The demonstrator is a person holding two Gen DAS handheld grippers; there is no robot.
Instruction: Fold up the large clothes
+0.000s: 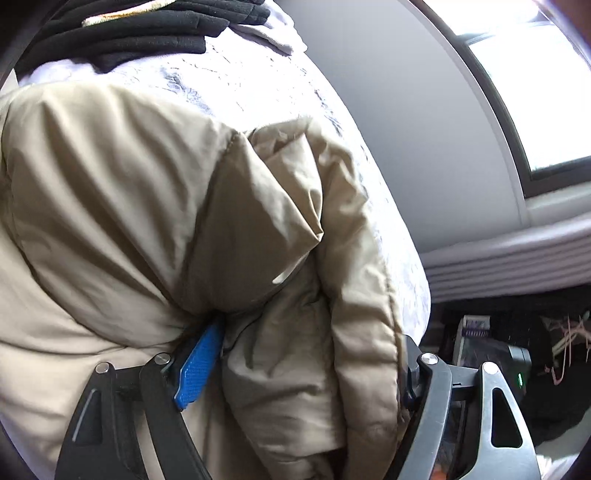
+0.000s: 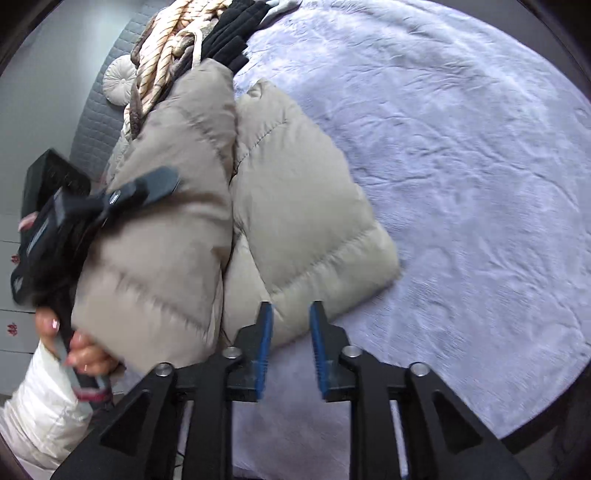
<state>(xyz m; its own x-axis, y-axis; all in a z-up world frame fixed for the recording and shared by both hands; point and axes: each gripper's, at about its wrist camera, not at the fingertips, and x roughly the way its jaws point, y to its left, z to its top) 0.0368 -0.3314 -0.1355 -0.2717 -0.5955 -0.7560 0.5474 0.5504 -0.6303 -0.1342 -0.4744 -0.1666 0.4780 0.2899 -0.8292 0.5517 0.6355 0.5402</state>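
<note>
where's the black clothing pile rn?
Black clothes lie at the top of the right wrist view, on the pale bedspread, between the striped garment and the beige puffer jacket just below.

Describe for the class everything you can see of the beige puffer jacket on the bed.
The puffer jacket is beige, quilted in stitched padded bands, of smooth, slightly shiny fabric. It lies folded lengthwise on the pale fuzzy bedspread, one half doubled over beside the other, a deep crease between them. Its far end meets a pile of dark and striped clothes. The left gripper straddles a bunched fold; the right gripper hovers open at its near edge.
</note>
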